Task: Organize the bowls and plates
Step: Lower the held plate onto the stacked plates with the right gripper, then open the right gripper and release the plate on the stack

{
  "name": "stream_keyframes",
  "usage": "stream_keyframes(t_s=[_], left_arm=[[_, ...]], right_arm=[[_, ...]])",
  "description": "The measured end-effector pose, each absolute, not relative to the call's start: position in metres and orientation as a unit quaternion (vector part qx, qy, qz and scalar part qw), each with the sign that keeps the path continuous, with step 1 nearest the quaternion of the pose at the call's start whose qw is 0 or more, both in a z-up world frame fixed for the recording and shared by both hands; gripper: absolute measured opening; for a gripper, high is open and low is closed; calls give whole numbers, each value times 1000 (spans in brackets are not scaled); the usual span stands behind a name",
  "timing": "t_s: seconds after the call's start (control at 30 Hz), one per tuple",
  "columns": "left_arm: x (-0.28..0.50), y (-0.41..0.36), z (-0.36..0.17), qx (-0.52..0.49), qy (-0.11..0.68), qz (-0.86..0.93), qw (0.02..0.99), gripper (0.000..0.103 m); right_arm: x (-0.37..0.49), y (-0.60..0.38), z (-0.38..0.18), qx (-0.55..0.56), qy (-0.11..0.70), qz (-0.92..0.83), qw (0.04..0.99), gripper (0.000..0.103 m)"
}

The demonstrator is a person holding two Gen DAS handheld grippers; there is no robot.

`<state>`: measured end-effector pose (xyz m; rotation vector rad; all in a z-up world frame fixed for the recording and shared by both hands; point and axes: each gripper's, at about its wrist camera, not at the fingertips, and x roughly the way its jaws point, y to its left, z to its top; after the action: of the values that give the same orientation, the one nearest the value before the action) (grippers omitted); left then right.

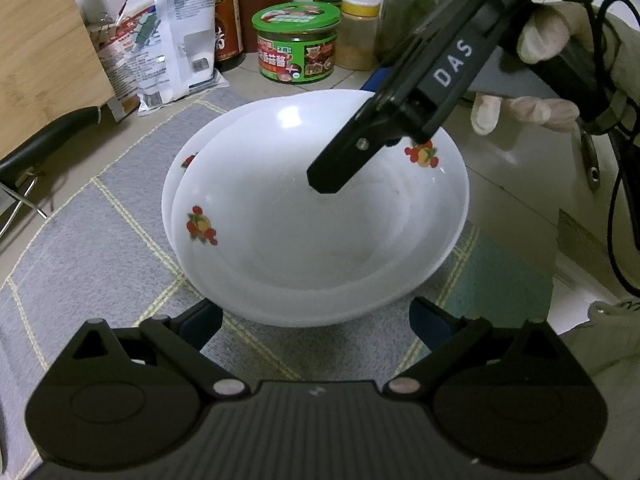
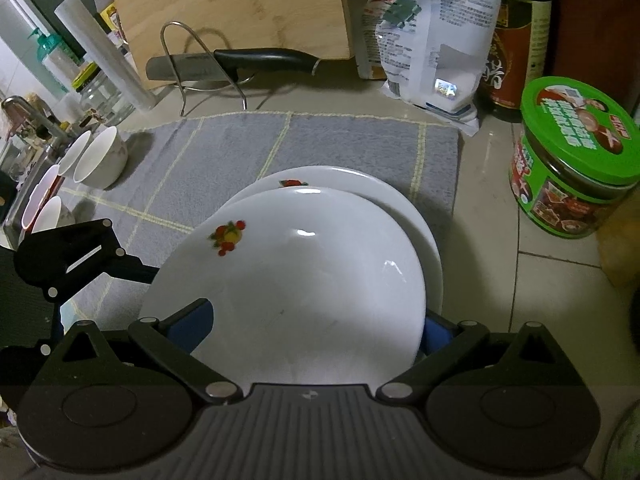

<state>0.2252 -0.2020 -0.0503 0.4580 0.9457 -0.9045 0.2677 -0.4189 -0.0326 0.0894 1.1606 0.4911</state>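
Observation:
Two white plates with fruit decals lie stacked on the grey mat: the upper plate (image 1: 320,216) (image 2: 296,280) rests skewed on the lower plate (image 1: 180,184) (image 2: 360,184). My right gripper (image 2: 316,320) straddles the near rim of the upper plate, one blue pad above and one below, jaws wide; in the left wrist view its finger (image 1: 352,160) reaches over the plate's far side. My left gripper (image 1: 316,320) is open and empty just short of the plates' near edge. Several small white bowls (image 2: 100,156) lie on their sides at the mat's far left.
A green-lidded jar (image 1: 296,44) (image 2: 576,160), a soy sauce bottle (image 2: 516,40), a white packet (image 2: 432,40), a wooden cutting board (image 2: 224,12) and a knife on a wire stand (image 2: 240,66) line the back of the counter. A grey mat (image 1: 100,240) covers the counter.

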Motion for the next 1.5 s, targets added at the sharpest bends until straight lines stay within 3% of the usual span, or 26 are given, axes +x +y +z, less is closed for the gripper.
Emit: stream_keyframes(t_s=[1.5], left_arm=[[224, -199, -51, 176, 413, -391, 804, 100]], right_arm=[[245, -414, -27, -12, 539, 182, 822, 103]])
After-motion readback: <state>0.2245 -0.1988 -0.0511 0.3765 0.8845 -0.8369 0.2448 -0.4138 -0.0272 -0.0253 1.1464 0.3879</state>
